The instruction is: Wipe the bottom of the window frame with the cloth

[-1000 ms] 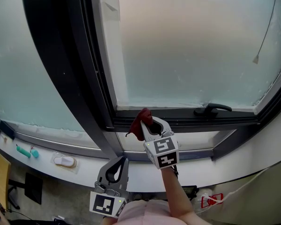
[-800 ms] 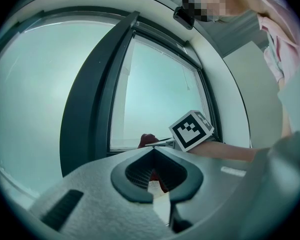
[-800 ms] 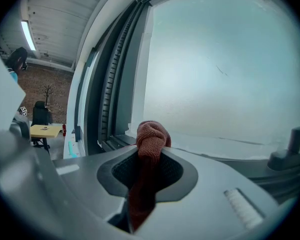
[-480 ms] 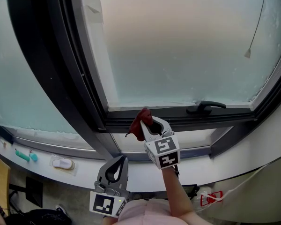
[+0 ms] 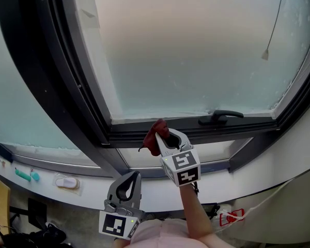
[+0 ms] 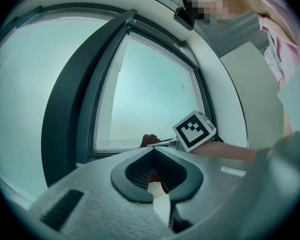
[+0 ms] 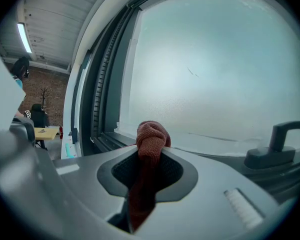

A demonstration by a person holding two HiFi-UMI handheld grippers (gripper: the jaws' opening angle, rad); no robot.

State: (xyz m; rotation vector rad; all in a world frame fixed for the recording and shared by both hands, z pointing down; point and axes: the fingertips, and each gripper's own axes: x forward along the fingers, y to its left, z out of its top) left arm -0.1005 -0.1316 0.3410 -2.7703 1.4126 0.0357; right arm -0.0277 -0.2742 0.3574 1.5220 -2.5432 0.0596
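Cloth (image 5: pixel 155 134) bunched and clamped between jaws of right gripper (image 5: pixel 159 132), wad protruding past tips, held at bottom of window frame (image 5: pixel 237 128), left of handle (image 5: pixel 220 117); contact with rail not confirmable. Left gripper (image 5: pixel 130 179) low, well apart from frame, jaws together on nothing. Risks, as judged: only small wad exposed, so possible scraping of bare jaw tips on rail or glass (image 5: pixel 196 50) if pressed too flat; possible snagging on handle during rightward pass; possible slipping of loose tail from grip under drag; skipped left corner if started mid-rail.
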